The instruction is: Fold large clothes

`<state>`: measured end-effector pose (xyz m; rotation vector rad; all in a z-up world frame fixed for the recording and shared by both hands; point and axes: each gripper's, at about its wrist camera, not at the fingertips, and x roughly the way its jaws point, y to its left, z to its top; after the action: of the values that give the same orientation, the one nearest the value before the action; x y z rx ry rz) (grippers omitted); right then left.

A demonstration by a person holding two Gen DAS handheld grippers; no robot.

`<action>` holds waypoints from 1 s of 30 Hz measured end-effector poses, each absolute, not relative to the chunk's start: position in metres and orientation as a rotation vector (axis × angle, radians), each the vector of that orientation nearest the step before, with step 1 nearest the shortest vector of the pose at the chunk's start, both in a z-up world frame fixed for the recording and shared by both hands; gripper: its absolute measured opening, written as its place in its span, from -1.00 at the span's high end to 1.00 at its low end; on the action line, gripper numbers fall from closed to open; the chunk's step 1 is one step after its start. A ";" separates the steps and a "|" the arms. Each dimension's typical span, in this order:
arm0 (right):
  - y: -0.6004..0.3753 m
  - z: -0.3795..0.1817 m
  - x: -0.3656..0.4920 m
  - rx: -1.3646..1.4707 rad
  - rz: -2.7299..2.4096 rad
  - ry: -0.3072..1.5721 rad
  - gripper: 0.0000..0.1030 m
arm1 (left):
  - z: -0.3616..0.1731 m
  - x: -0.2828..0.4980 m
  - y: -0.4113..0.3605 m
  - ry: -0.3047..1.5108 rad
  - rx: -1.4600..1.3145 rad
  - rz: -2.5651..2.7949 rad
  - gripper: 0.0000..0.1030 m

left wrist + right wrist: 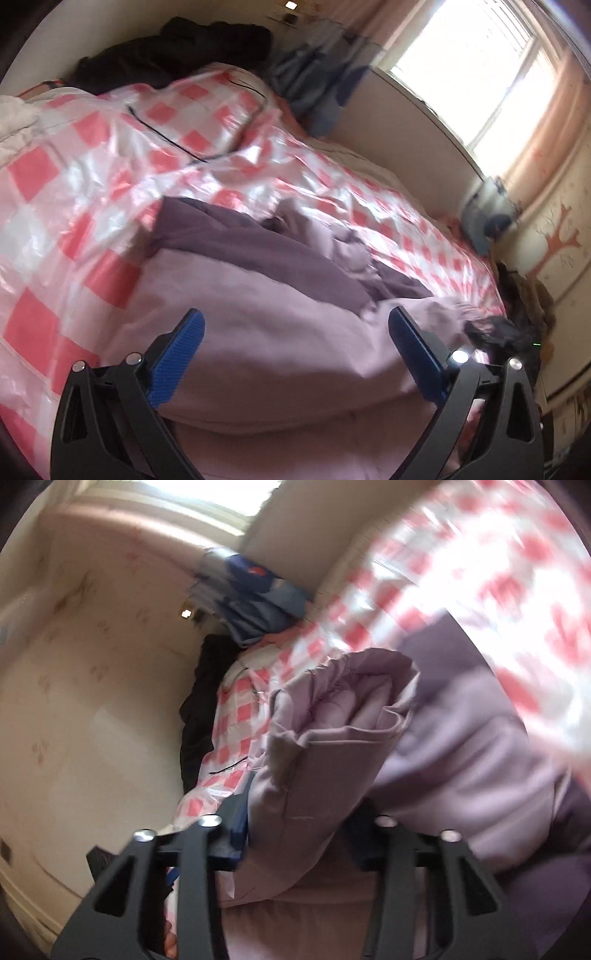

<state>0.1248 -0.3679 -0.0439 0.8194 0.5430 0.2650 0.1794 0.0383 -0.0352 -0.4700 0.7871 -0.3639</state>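
A large lilac padded garment point(280, 354) with a darker purple lining point(258, 251) lies bunched on a bed covered by a pink-and-white checked plastic sheet point(74, 177). My left gripper point(295, 325) is open, its blue fingers point(177, 362) spread just over the lilac fabric, holding nothing. My right gripper point(299, 823) is shut on a thick fold of the same lilac garment point(332, 738), which rises between its fingers and hides them; the view is blurred.
Dark clothes point(170, 51) and blue clothes point(314, 81) are piled at the bed's far end. A window point(476, 66) is beyond. More blue items point(487, 218) and dark items point(517, 317) lie by the right wall.
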 end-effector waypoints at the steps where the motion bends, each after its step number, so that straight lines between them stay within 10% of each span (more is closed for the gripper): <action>1: -0.360 -0.022 0.122 0.746 0.270 0.504 0.36 | -0.037 0.181 0.047 0.762 -0.501 -0.361 -0.86; 6: -0.348 0.039 0.094 0.574 0.282 0.310 0.43 | -0.045 0.189 0.059 0.687 -0.611 -0.345 -0.86; 13: -0.428 -0.113 0.126 0.951 0.099 0.668 0.41 | -0.101 0.222 0.012 0.977 -0.360 -0.268 -0.86; 17: -0.430 -0.069 0.102 0.886 -0.009 0.557 -0.22 | -0.091 0.221 0.006 0.960 -0.311 -0.253 -0.86; 22: -0.418 -0.005 0.070 0.695 -0.037 0.327 -0.52 | -0.079 0.212 0.025 0.863 -0.445 -0.253 -0.86; 30: -0.354 -0.084 0.162 0.424 -0.015 0.850 -0.46 | -0.098 0.225 0.016 0.938 -0.370 -0.213 -0.86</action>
<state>0.1616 -0.3541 -0.0843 0.4238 0.8504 -0.0152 0.2247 0.0158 -0.0976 -0.3703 0.9384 -0.2129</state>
